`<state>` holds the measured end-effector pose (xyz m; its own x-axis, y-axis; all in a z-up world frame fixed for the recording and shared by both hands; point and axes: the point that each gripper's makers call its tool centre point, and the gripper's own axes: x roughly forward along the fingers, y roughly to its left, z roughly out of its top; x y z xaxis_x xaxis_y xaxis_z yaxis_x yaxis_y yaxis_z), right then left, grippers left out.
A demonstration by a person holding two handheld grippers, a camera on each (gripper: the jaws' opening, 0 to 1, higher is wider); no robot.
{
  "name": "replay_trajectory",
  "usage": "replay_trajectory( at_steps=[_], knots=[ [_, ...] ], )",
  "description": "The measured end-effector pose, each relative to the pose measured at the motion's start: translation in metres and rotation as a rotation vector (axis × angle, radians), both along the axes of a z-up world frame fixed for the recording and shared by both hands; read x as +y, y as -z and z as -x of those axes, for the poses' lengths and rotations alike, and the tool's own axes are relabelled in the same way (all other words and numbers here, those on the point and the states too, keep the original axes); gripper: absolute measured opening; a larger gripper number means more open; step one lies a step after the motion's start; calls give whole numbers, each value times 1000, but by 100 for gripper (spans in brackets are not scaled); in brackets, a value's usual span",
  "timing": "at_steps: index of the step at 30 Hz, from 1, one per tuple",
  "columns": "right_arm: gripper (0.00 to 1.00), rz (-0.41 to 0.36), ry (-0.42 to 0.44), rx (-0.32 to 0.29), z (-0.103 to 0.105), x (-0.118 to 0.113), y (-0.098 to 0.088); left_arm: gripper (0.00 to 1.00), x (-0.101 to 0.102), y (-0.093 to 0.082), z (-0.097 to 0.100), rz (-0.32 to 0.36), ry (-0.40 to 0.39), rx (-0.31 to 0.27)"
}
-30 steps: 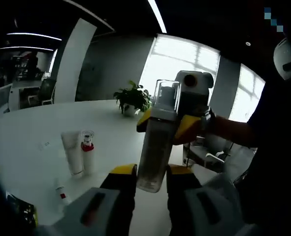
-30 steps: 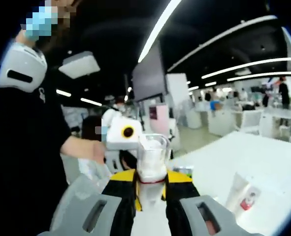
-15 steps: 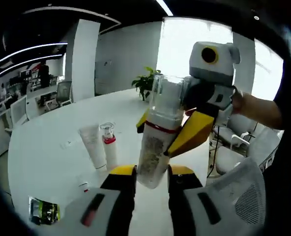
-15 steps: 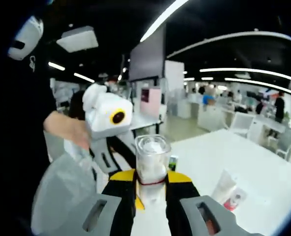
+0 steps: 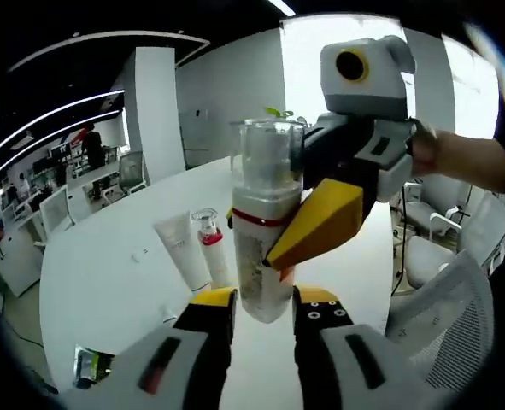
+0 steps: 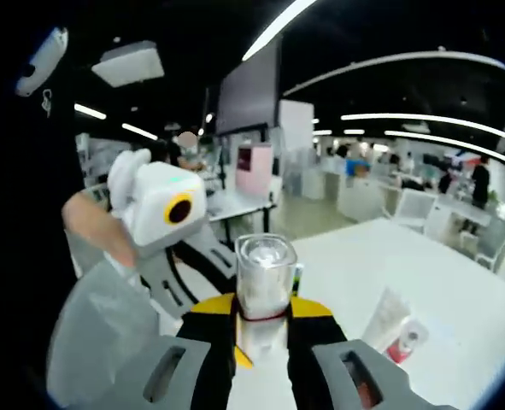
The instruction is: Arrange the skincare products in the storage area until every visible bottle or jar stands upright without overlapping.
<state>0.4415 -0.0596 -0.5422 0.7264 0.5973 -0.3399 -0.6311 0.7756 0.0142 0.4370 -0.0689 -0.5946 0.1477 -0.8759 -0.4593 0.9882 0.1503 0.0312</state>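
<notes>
Above the white table (image 5: 107, 282), the clear bottle (image 5: 263, 231) hangs between both your grippers: left gripper (image 5: 263, 306) fingers closed on its base, right gripper (image 6: 261, 320) fingers closed below its cap. A white tube (image 5: 184, 250) and red-collared bottle (image 5: 211, 252) stand together behind.

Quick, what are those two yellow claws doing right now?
Left gripper: shut on the bottle's base.
Right gripper: shut on the bottle near its clear cap.
</notes>
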Motion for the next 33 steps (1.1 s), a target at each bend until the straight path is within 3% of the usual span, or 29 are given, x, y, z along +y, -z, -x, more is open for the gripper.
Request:
replay_trajectory(
  at_steps=[3, 8, 17, 22, 25, 33],
  knots=[
    [15, -7, 15, 8, -3, -5, 6, 43, 5, 1, 1, 19, -10, 42],
    [15, -19, 26, 28, -5, -8, 17, 62, 12, 7, 0, -8, -16, 50],
    [15, -20, 47, 50, -13, -13, 37, 87, 32, 17, -9, -41, -45, 78],
    [15, -5, 55, 55, -17, -17, 48, 95, 48, 19, -14, -45, -56, 60],
    [15, -3, 53, 58, -18, -17, 53, 99, 61, 23, -15, -65, -62, 88],
    [15, -4, 64, 61, -24, -24, 65, 99, 81, 29, -23, -84, -96, 90]
  ],
)
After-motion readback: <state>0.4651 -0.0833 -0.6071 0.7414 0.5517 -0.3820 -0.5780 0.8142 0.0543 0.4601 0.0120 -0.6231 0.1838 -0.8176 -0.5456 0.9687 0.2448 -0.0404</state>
